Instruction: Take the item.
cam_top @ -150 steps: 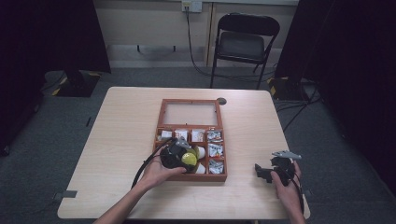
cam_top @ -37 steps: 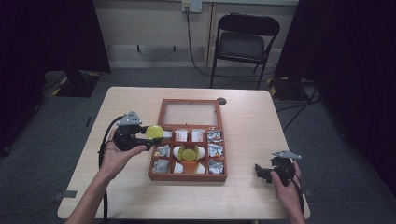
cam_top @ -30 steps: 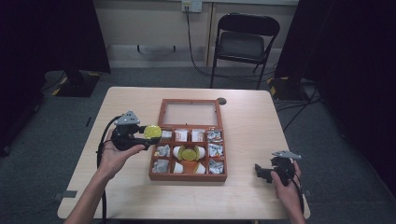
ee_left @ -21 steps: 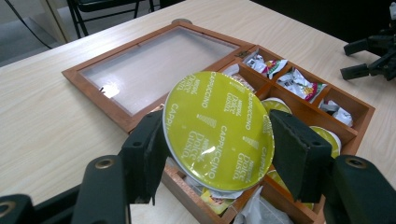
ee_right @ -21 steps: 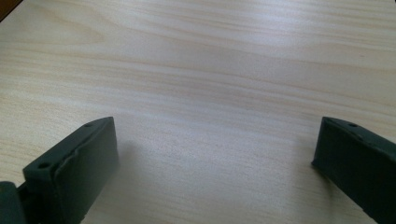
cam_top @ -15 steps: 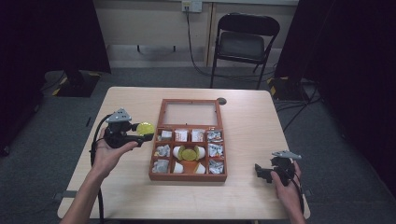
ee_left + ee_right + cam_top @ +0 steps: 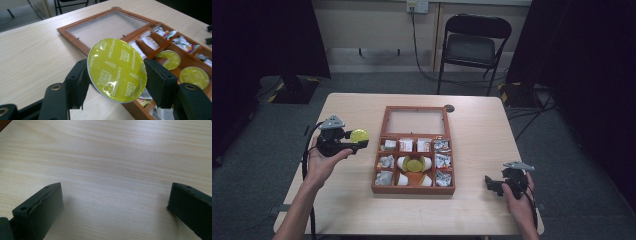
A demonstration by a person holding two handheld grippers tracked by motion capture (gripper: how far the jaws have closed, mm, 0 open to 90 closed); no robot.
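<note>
My left gripper [image 7: 357, 141] [image 7: 117, 75] is shut on a yellow-green coffee capsule [image 7: 359, 135] [image 7: 117, 69], held over bare tabletop left of the wooden box [image 7: 379, 170] [image 7: 75, 37]. The capsule's foil lid faces the left gripper view. Two more yellow-green capsules [image 7: 170, 59] [image 7: 194, 77] lie in the box's middle compartments [image 7: 414, 163]. Small wrapped packets [image 7: 441, 146] [image 7: 185, 43] fill other compartments. My right gripper [image 7: 493, 185] [image 7: 113, 207] rests on the table near its front right corner, open, with only bare wood between its jaws.
The box's glass lid [image 7: 415, 121] lies open flat toward the far side. A small dark disc [image 7: 449, 108] sits by the lid's far right corner. A black folding chair [image 7: 474, 42] stands beyond the table [image 7: 492, 125].
My left gripper lifted a capsule out of the box and carried it left, away from the box. The right gripper stayed where it was.
</note>
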